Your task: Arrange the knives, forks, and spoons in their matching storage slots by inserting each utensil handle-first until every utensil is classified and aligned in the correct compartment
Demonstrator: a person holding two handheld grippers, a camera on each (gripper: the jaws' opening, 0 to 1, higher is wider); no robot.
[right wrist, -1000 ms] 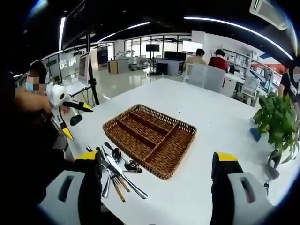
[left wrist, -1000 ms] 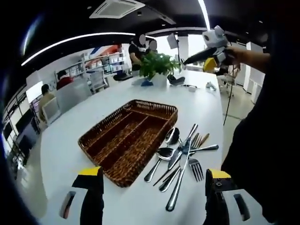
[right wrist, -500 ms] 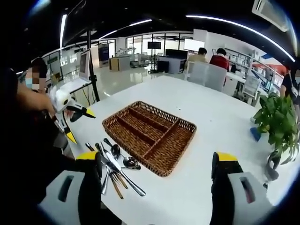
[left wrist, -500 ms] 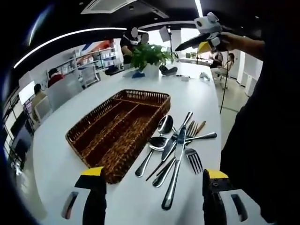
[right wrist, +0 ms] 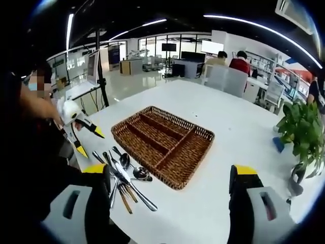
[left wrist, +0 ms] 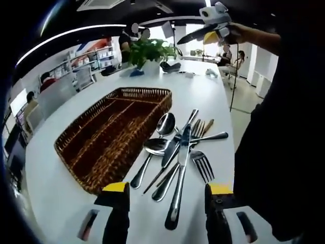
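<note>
Where the white table (left wrist: pixel 213 101) runs long through an open office, a brown wicker tray (left wrist: pixel 109 134) with several long slots sits on its top, every visible slot bare of utensils. Seen from the right gripper view, the same tray (right wrist: pixel 162 145) lies ahead of the jaws, and a potted green plant (right wrist: pixel 299 127) stands at the far right of the table (right wrist: pixel 238 127). Just beside the tray's long side lies a loose heap of cutlery (left wrist: pixel 177 152), pieces crossing and touching one another: a long knife (left wrist: pixel 179 178) pointing toward the camera, a fork (left wrist: pixel 202 165) with tines near the table edge, two spoons (left wrist: pixel 160 134) with bowls close to the tray wall. A few brown-handled pieces lie in the heap; their kind cannot be told. The left gripper (left wrist: pixel 165 213) hangs low over the near table edge, yellow-tipped jaws spread wide, nothing between them, the knife's handle end lying between the jaw tips in view. The right gripper (right wrist: pixel 170 198) is also spread wide and holds nothing, the cutlery (right wrist: pixel 124 178) close by its left jaw. In the left gripper view the right gripper (left wrist: pixel 205 28) is raised high above the table's far end.
</note>
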